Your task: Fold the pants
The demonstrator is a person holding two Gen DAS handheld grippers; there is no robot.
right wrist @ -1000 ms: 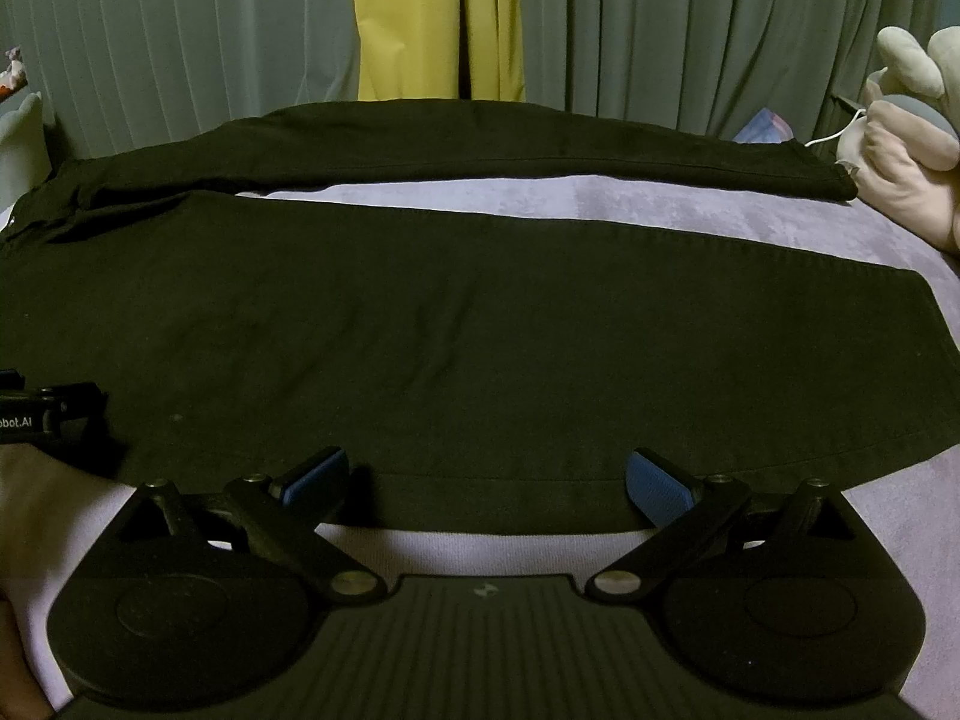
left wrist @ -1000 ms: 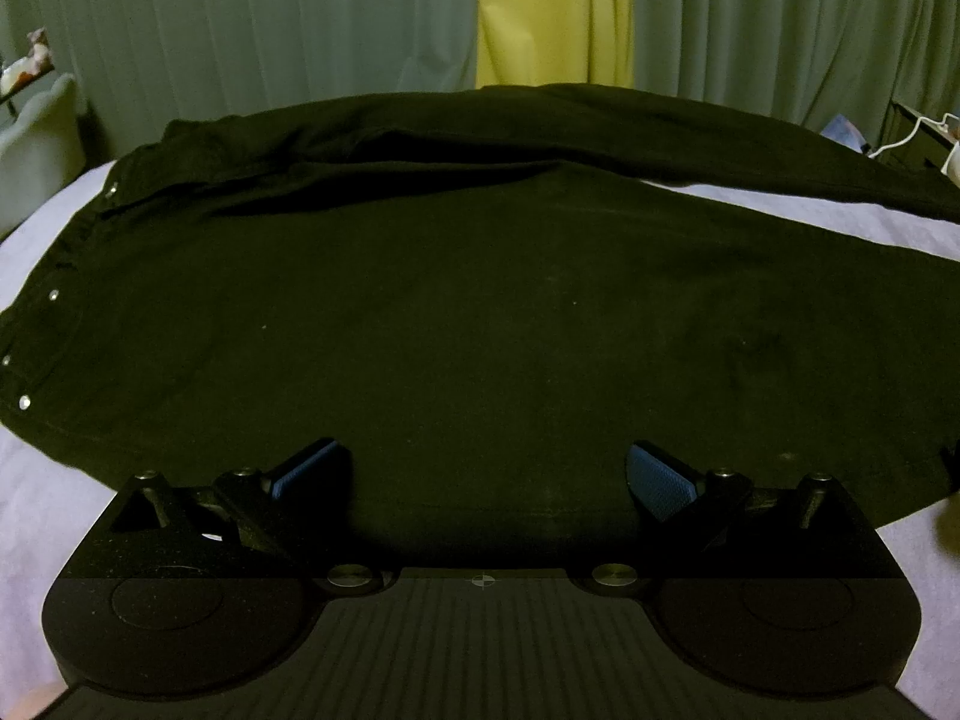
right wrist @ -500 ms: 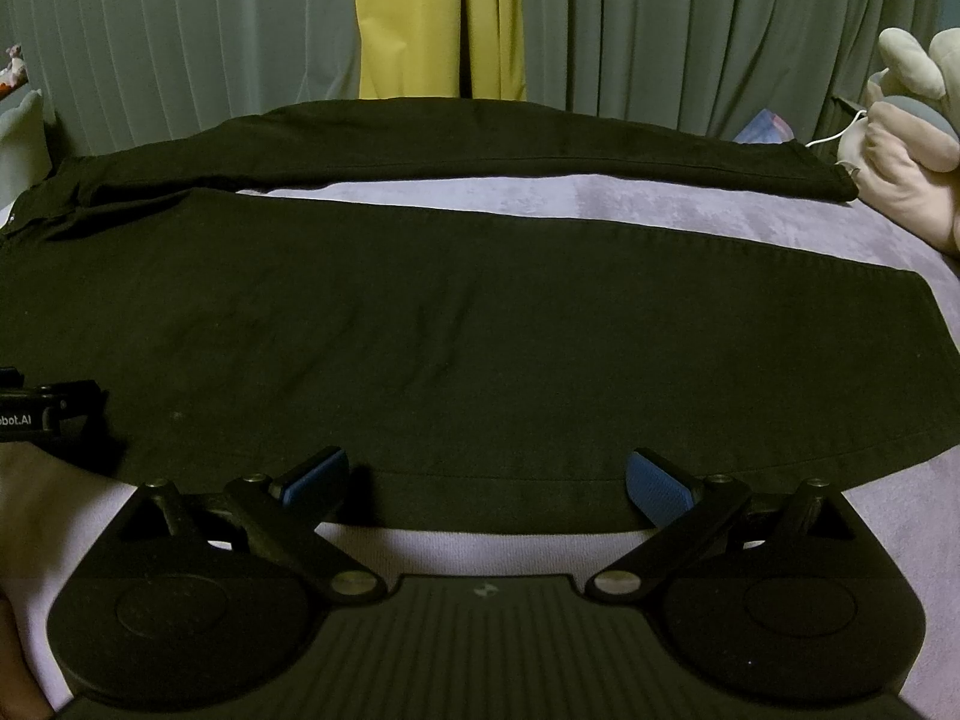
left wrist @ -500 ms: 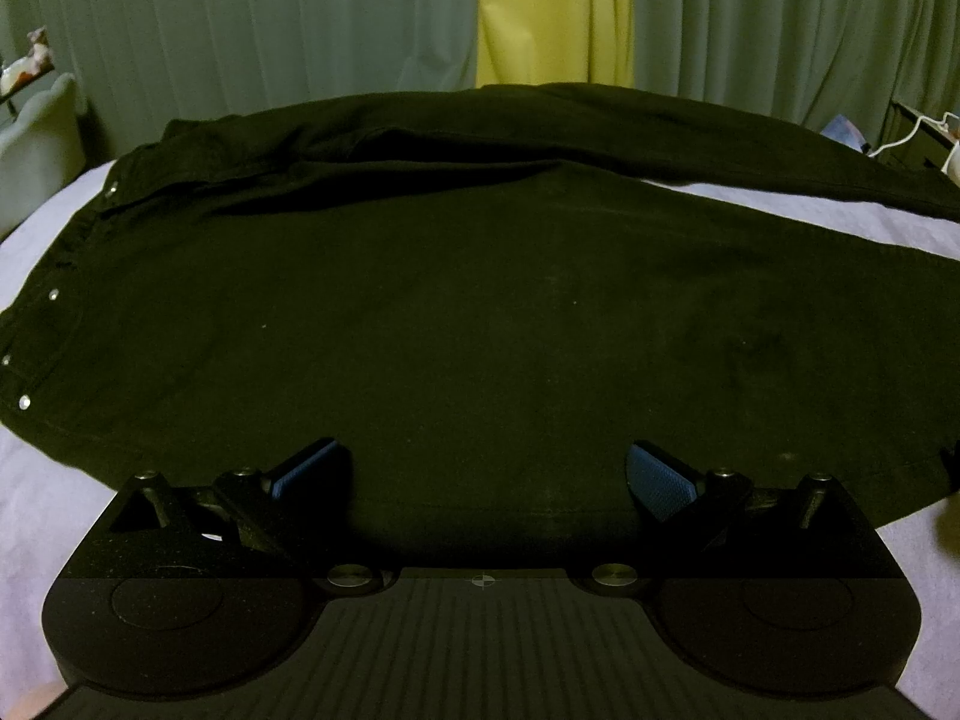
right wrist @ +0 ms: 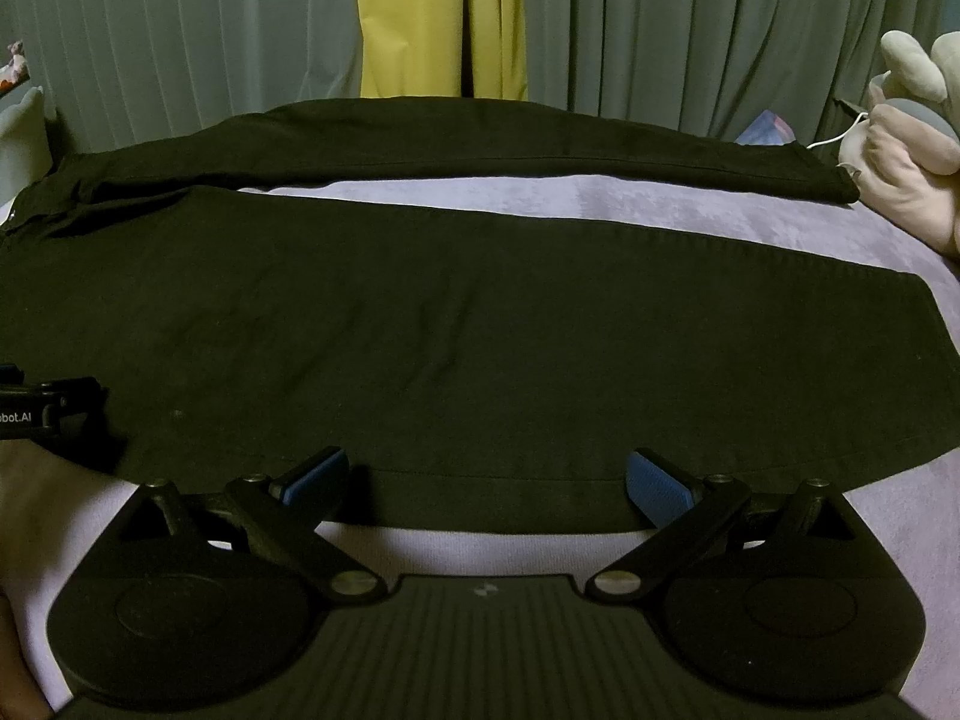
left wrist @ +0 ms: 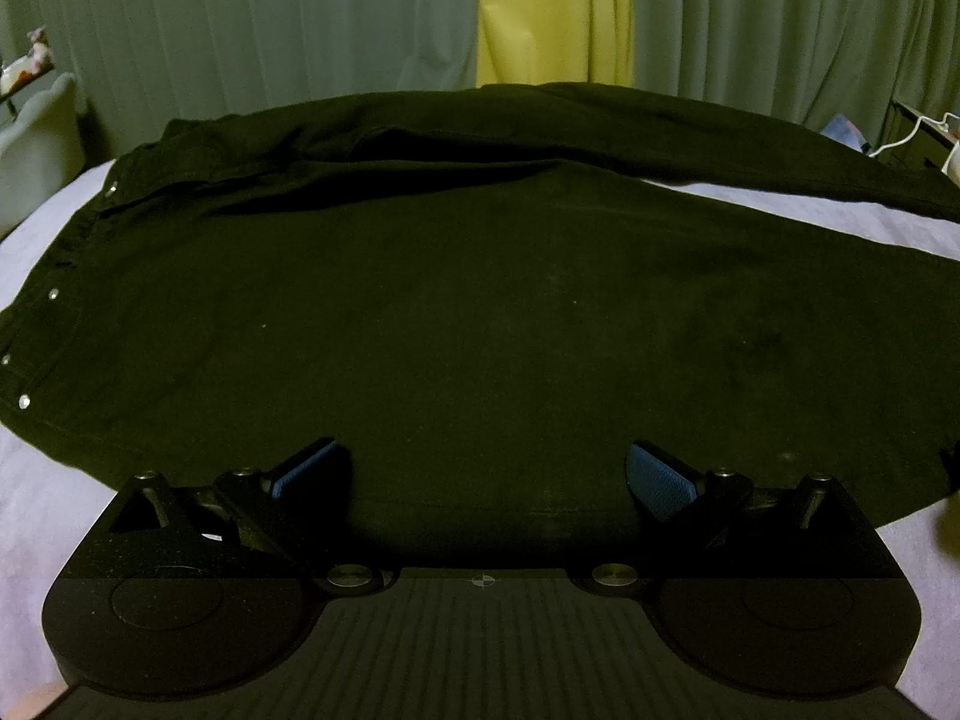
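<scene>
— Which way do the pants (left wrist: 480, 312) lie?
— Flat on my bed (right wrist: 540, 195), long axis left-right, waistband left, hems right; left claw (left wrist: 483, 474) and right claw (right wrist: 486, 477) gape wide at the near edge; nothing's moved since a second ago

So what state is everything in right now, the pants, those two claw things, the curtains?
Pants: unfolded, spread flat on the bed, legs apart in a V, waistband to the left.
Left gripper: open, empty, at the near edge of the pants.
Right gripper: open, empty, at the near edge of the nearer leg.
Curtains: drawn shut.
Stuffed toy: lying beside the far leg's hem.
</scene>
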